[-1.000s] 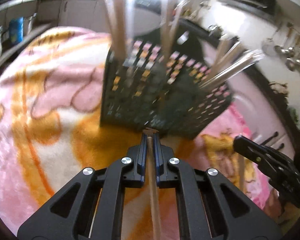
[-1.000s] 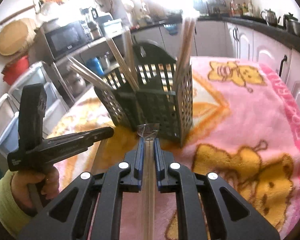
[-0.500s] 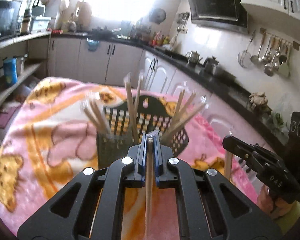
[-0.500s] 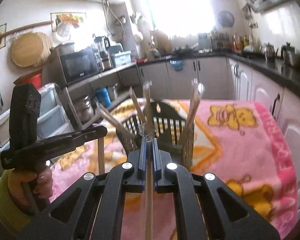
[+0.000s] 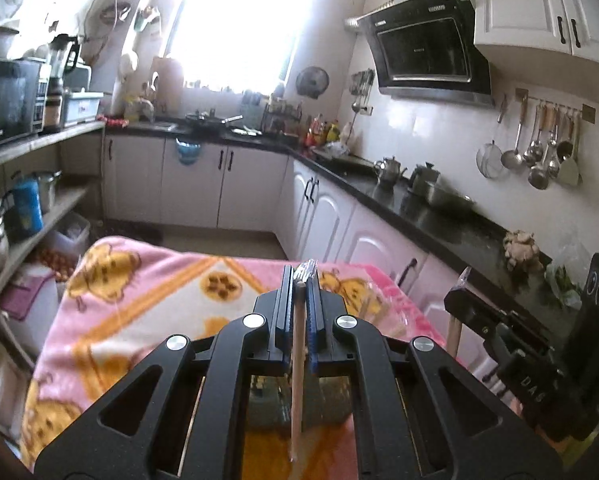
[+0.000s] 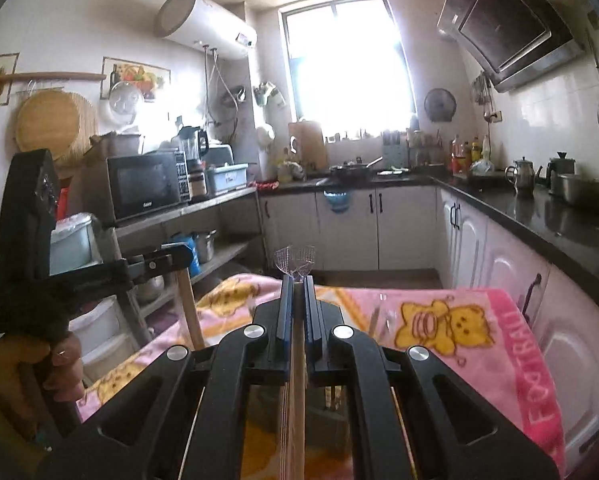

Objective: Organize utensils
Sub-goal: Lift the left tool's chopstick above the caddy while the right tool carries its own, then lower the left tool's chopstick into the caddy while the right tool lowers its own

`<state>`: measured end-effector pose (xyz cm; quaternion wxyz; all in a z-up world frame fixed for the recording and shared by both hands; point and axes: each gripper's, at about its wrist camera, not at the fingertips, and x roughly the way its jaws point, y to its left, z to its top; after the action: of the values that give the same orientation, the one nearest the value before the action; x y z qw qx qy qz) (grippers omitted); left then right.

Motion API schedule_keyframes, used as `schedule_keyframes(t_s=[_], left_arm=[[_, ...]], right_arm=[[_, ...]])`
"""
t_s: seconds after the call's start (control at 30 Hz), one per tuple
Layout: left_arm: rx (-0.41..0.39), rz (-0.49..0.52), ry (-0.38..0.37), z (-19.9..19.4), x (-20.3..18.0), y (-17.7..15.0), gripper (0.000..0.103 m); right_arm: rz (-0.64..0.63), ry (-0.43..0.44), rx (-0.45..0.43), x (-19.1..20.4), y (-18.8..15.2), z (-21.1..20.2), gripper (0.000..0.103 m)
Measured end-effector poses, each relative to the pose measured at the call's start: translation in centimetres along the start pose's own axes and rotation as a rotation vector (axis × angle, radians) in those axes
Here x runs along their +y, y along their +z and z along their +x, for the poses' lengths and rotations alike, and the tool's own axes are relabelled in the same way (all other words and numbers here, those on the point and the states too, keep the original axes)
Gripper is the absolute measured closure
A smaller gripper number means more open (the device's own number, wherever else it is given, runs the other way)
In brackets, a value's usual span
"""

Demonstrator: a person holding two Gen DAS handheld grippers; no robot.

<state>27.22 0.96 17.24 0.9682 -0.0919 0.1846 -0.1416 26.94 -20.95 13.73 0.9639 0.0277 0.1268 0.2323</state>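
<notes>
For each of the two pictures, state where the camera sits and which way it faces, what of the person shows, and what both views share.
Left wrist: on the left gripper, shut on a wrapped chopstick, facing the window; the right gripper shows at right.
Right wrist: on the right gripper, shut on a chopstick, facing the window; the left gripper and hand show at left.
Shared: pink blanket, window, range hood.

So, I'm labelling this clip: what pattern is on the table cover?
Pink blanket with yellow cartoon bears, clearest in the right wrist view.
</notes>
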Motion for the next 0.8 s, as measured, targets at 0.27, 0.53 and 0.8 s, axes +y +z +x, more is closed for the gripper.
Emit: schedule_keyframes(t_s=[0.27,0.53,0.8], left_arm=[[-0.089,0.017,0.061,1.2,0.3,2.8,0.102],[-0.145,0.004,0.13,3.3,1.3,3.2,0.102],[-0.096,-0.019,0.14,6.2,2.2,1.2,0.102]], right_arm=[[0.01,-0.022,-0.064,-1.1,2.2,3.6,0.098],[0.05,-0.056,-0.1,-2.9,3.0,7.2,0.098],[0.003,-0.107,-0.125,-3.3,2.4,9.6,0.098]])
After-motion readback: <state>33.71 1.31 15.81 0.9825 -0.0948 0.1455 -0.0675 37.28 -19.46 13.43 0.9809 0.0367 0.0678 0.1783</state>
